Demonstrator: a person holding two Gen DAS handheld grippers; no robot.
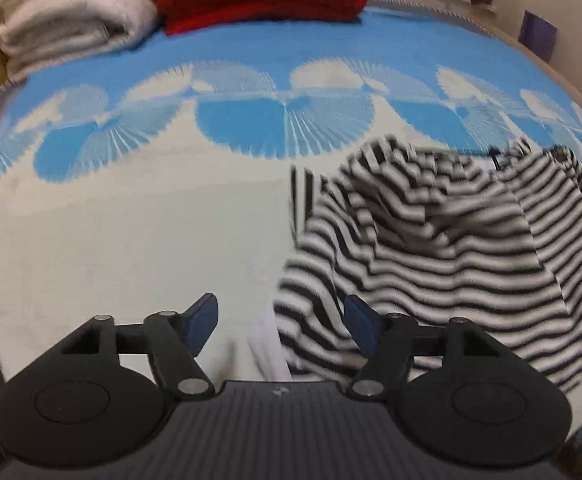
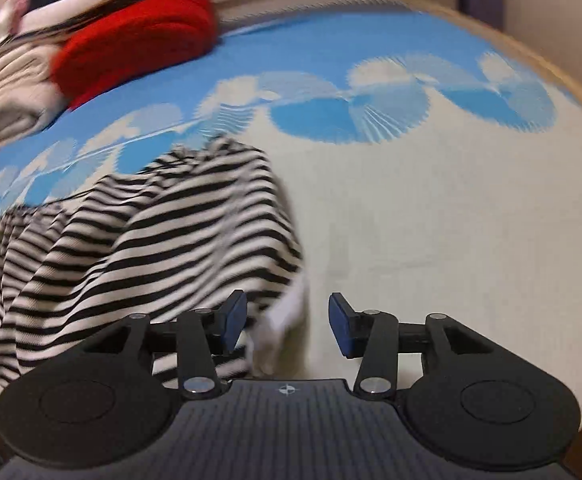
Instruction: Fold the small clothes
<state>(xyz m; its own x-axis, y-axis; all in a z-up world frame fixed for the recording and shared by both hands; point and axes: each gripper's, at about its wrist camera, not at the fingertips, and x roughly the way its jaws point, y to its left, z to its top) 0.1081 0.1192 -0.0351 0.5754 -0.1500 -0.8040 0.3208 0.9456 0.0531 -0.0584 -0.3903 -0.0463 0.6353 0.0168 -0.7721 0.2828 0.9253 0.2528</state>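
Black-and-white striped top [image 1: 443,248] lies rumpled on my blue-and-cream bedspread [image 1: 131,220], at three o'clock of my left gripper [image 1: 281,320] and nine o'clock of my right gripper [image 2: 287,322]; both spread, pinching nothing. I judge a fold just dropped; next, find an edge and flatten it.

L gripper [image 1: 281,322] jaws apart over striped top [image 1: 443,248] w/ white edge, on blue-white mat [image 1: 131,220].

Left gripper [image 1: 281,322] jaws apart; right gripper [image 2: 288,322] jaws apart, both angled down.
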